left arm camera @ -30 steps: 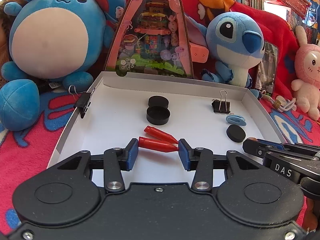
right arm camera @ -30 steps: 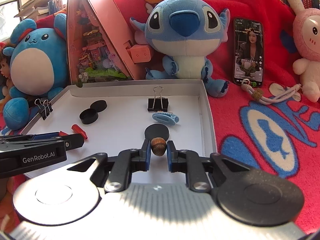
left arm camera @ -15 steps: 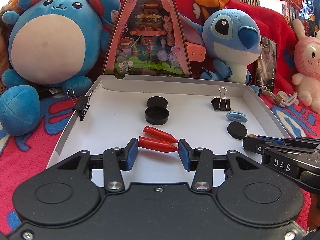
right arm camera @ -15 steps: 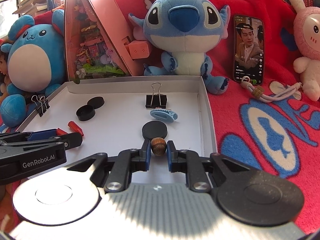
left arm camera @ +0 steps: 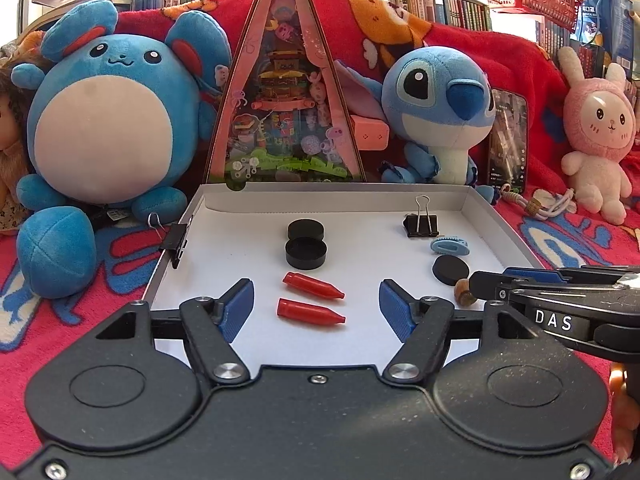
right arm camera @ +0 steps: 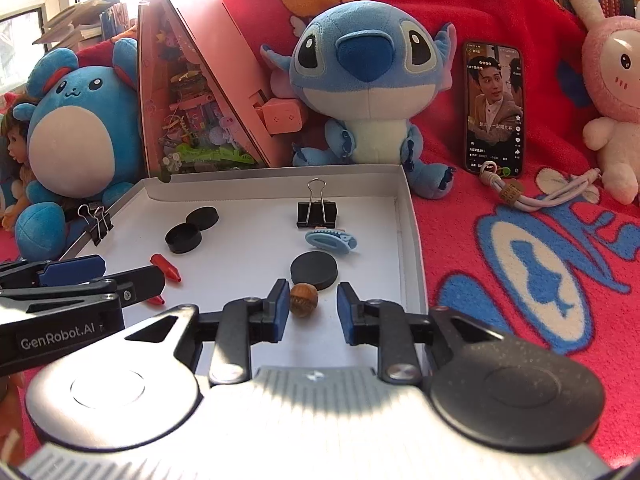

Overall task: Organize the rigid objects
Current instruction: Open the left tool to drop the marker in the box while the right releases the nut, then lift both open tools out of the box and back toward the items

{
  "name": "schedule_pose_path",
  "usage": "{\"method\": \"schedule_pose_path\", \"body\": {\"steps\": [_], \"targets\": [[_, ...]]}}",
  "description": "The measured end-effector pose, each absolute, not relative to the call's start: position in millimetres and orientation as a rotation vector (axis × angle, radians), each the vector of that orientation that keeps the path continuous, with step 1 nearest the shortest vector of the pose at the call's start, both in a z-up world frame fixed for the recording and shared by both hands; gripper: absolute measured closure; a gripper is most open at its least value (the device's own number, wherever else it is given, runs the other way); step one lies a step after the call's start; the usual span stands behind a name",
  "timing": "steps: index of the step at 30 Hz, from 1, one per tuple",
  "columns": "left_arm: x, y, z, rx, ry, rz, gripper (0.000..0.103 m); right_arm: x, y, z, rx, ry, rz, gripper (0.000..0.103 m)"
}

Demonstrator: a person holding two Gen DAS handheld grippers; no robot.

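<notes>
A shallow white box [left arm camera: 360, 200] lies on a red blanket. My left gripper [left arm camera: 316, 304] is opening, and a red cone [left arm camera: 310, 312] lies loose on the box floor between its blue pads, touching neither. A second red cone [left arm camera: 312, 286] rests just beyond it. My right gripper [right arm camera: 312, 306] is also opening. A brown acorn [right arm camera: 304, 300] sits on the floor between its pads, close to the left pad and well apart from the right one. Ahead lie a black disc [right arm camera: 314, 270], a blue hair clip [right arm camera: 330, 240], a black binder clip [right arm camera: 316, 214] and two black caps [left arm camera: 306, 242].
Another binder clip [left arm camera: 176, 240] is clamped on the box's left wall. Behind the box stand a round blue plush [left arm camera: 104, 120], a pink triangular display case [left arm camera: 284, 112], a blue alien plush [right arm camera: 368, 80], a phone [right arm camera: 494, 108] and a pink rabbit plush [left arm camera: 596, 140].
Both grippers have spread their jaws. The left let go of the near red cone and the right let go of the acorn; both things now rest on the box floor. The left view sits slightly higher.
</notes>
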State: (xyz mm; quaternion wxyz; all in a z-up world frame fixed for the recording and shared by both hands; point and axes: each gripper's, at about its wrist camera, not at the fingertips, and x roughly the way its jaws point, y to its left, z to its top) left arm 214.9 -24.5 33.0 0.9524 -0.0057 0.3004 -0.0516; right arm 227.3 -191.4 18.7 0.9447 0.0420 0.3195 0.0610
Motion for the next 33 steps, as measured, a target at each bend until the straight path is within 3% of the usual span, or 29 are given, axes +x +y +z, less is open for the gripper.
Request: {"method": "schedule_pose_path", "body": {"steps": [16, 33], "targets": [[171, -18, 52, 0.013, 0.572, -0.185, 0.025, 189, -198, 38, 0.04, 0.589, 0.159, 0.027], [121, -10, 59, 0.018, 0.544, -0.259, 0.023, 139, -200, 49, -0.011, 0.532, 0.201, 0.016]]}}
